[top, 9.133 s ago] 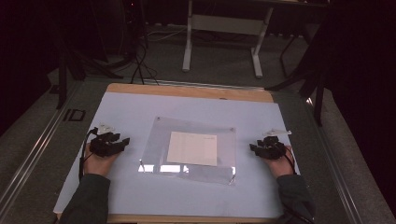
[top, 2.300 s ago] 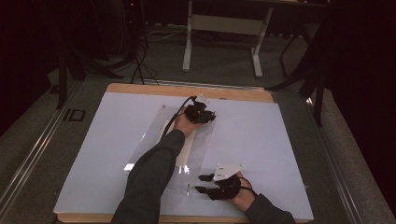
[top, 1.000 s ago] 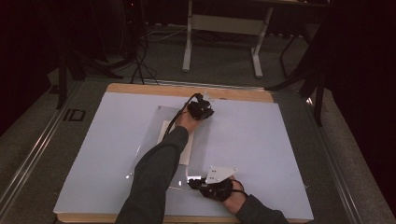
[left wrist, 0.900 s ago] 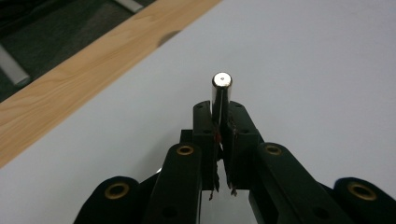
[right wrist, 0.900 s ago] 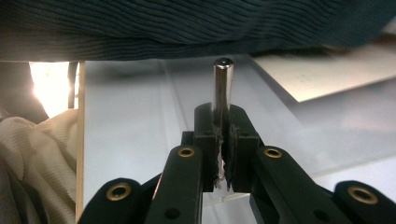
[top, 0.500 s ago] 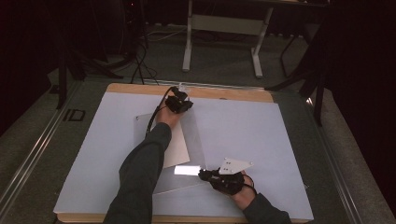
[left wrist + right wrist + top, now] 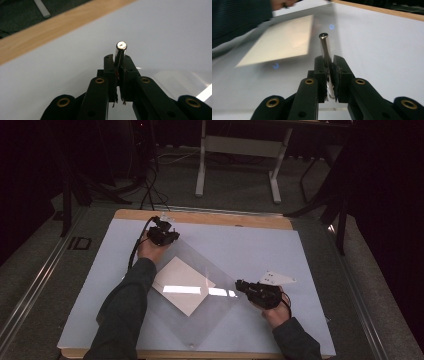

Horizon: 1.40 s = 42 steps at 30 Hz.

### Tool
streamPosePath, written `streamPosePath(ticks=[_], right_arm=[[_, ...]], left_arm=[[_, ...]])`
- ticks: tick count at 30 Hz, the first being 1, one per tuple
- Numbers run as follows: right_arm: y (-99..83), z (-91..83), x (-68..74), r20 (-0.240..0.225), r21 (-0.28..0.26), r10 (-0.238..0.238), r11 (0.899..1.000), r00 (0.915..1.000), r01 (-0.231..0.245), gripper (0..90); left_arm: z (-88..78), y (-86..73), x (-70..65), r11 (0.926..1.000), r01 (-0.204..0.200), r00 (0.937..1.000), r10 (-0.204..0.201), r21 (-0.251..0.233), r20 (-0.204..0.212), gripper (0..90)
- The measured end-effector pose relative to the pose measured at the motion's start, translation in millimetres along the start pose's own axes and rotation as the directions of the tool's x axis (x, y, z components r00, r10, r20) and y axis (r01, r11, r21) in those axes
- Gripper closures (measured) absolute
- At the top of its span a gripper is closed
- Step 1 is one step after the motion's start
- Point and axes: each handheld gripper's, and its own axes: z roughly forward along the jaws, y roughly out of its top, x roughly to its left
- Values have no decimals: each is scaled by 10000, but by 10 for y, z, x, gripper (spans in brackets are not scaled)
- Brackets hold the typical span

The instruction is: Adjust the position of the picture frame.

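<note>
From the high view, a clear sheet (image 7: pixel 200 290) lies cornerwise on the white table (image 7: pixel 310 255) over a white paper (image 7: pixel 182 285), left gripper (image 7: pixel 161 231) at its far corner, right gripper (image 7: pixel 250 290) at its right corner. Left gripper view: jaws pinching a metal pin (image 7: pixel 120 53). Right gripper view: jaws clamped on another metal pin (image 7: pixel 325 50), sheet and paper lying beyond.

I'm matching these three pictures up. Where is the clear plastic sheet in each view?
High view: clear sheet, a diamond at mid-table.
Left gripper view: lower right, beside the clamped metal pin.
Right gripper view: left and centre, behind its metal pin.
Shared landmark: the wooden table edge.
</note>
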Motion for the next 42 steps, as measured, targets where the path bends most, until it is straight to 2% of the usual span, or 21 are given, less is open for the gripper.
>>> streamPosePath(ticks=[1, 2, 3, 4, 5, 6, 7, 8, 9, 10, 13, 18, 20, 22, 23, 24, 25, 28, 33, 34, 42], right_arm=[[0, 0, 0, 0, 0, 0, 10000, 10000, 0, 825], [23, -2, -121, 144, 50, 292, 9996, 9995, -292, 822], [23, -2, -121, 144, 50, 292, 9996, 9995, -292, 822], [42, 3, -235, 291, 13, 465, 9989, 9985, -466, 820], [42, 3, -235, 291, 13, 465, 9989, 9985, -466, 820], [70, 30, -349, 379, 37, 572, 9983, 9976, -574, 813], [70, 30, -349, 379, 37, 572, 9983, 9976, -574, 813], [111, 71, -442, 494, 31, 609, 9981, 9969, -611, 810], [111, 71, -442, 494, 31, 609, 9981, 9969, -611, 810], [163, 118, -508, 603, 65, 519, 9986, 9968, -524, 809], [240, 191, -567, 640, 198, 284, 9994, 9975, -297, 808], [321, 338, -704, 682, 278, 430, 9986, 9967, -449, 809], [330, 363, -731, 715, 286, 467, 9984, 9963, -489, 809], [356, 424, -824, 881, 385, 579, 9974, 9944, -615, 810], [356, 424, -824, 881, 385, 579, 9974, 9944, -615, 810], [368, 463, -895, 993, 458, 634, 9966, 9930, -682, 810], [368, 463, -895, 993, 458, 634, 9966, 9930, -682, 810], [362, 550, -1019, 1159, 680, 816, 9936, 9899, -899, 812], [326, 648, -1120, 1407, 910, 1004, 9893, 9850, -1138, 817], [301, 680, -1157, 1585, 993, 1065, 9874, 9816, -1232, 820], [217, 749, -1242, 1865, 1111, 1312, 9819, 9736, -1536, 827]], left_arm=[[0, 0, 0, 10000, 0, 10000, 0, 0, 0, 856], [-40, -38, 9, 10000, -45, 9999, 45, 64, 107, 856], [-86, -77, 27, 9999, -82, 9996, 79, 126, 263, 856], [-163, -148, 38, 9995, -221, 9988, 211, 209, 431, 856], [-163, -148, 38, 9995, -221, 9988, 211, 209, 431, 856], [-235, -221, 46, 9995, -236, 9985, 225, 209, 506, 856], [-235, -221, 46, 9995, -236, 9985, 225, 209, 506, 856], [-285, -286, 45, 9994, -249, 9985, 236, 250, 502, 855], [-285, -286, 45, 9994, -249, 9985, 236, 250, 502, 855], [-341, -347, 48, 9996, -204, 9990, 196, 202, 409, 855], [-380, -397, 57, 9995, -174, 9992, 164, 264, 361, 854], [-442, -573, 71, 9995, 203, 9991, -212, 248, 371, 854], [-444, -588, 66, 9994, 249, 9990, -257, 228, 369, 854], [-438, -608, 44, 9993, 288, 9989, -296, 218, 369, 854], [-435, -612, 33, 9993, 259, 9990, -268, 267, 355, 854], [-428, -614, 7, 9993, 172, 9992, -184, 345, 345, 854], [-428, -614, 7, 9993, 172, 9992, -184, 345, 345, 854], [-416, -601, -18, 9994, 121, 9996, -129, 336, 234, 852], [-346, -584, -45, 9989, 152, 9998, -155, 433, 77, 851], [-309, -585, -55, 9989, 199, 9998, -203, 428, 79, 851], [-179, -633, -54, 9972, 686, 9976, -689, 293, 110, 850]])
